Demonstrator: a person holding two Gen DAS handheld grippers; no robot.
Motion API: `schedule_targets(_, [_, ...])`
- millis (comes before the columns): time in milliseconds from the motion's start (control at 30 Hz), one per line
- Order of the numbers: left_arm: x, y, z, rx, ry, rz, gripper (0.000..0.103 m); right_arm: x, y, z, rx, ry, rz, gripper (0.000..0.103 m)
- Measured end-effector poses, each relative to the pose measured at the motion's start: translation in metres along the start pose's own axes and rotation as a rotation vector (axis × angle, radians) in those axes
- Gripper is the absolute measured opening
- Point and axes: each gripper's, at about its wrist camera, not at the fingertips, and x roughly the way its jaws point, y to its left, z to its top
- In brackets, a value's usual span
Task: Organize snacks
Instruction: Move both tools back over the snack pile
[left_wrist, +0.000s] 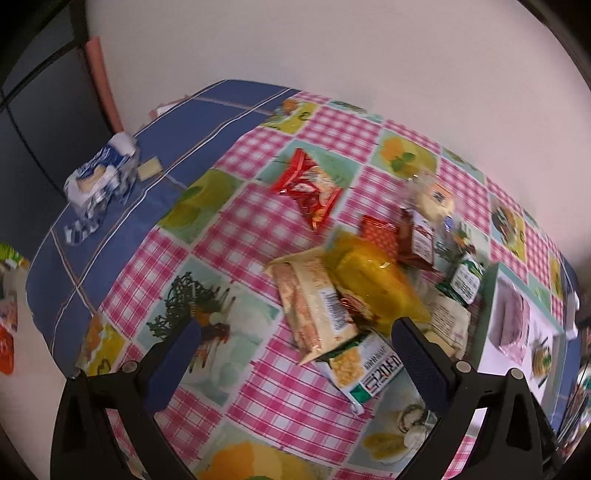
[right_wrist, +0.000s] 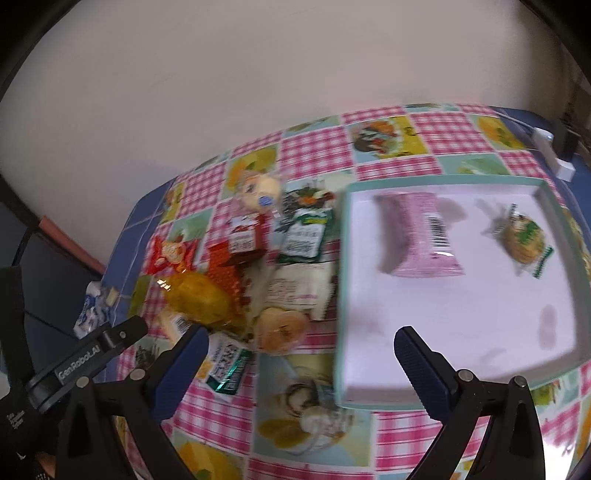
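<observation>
A heap of snack packets lies on the checked tablecloth: a yellow bag (left_wrist: 373, 273) (right_wrist: 199, 299), a beige biscuit pack (left_wrist: 314, 306), a green corn packet (left_wrist: 364, 365), a red packet (left_wrist: 310, 188) (right_wrist: 171, 254). To their right stands a white tray with a teal rim (right_wrist: 341, 280) (left_wrist: 487, 314), holding a pink packet (right_wrist: 417, 232) and a small round cookie pack (right_wrist: 524, 240). My left gripper (left_wrist: 295, 343) hovers open above the beige pack and the green packet, holding nothing. My right gripper (right_wrist: 301, 347) hangs open over the tray's near left edge, empty.
A blue and white wrapper (left_wrist: 99, 181) lies on the blue cloth at the far left corner, beside a small cream piece (left_wrist: 149, 168). A white wall backs the table. A white plug strip (right_wrist: 554, 155) sits at the far right. The left gripper's body (right_wrist: 81, 362) shows at lower left.
</observation>
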Motion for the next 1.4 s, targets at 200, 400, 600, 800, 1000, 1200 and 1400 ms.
schedule_targets(200, [0.011,0.012,0.003,-0.049,0.035,-0.003,0.103,0.023,0.021,-0.005,-0.052,0.068,0.025,0.102])
schedule_targets(400, [0.024,0.021,0.003,-0.081,0.074,0.0,0.103,0.047,0.025,-0.013,-0.025,0.147,0.033,0.101])
schedule_targets(600, [0.038,0.035,0.004,-0.121,0.116,0.022,0.103,0.063,0.037,-0.02,-0.013,0.197,0.049,0.098])
schedule_targets(800, [0.047,0.046,0.005,-0.165,0.144,0.034,0.103,0.074,0.054,-0.023,-0.027,0.216,0.052,0.098])
schedule_targets(1000, [0.05,0.053,0.008,-0.191,0.152,0.035,0.103,0.089,0.068,-0.027,-0.04,0.241,0.032,0.094])
schedule_targets(1200, [0.05,0.055,0.009,-0.206,0.157,0.025,0.103,0.099,0.072,-0.027,-0.042,0.25,0.005,0.093])
schedule_targets(1400, [0.057,0.053,0.01,-0.217,0.178,0.004,0.103,0.116,0.081,-0.028,-0.042,0.273,-0.022,0.091])
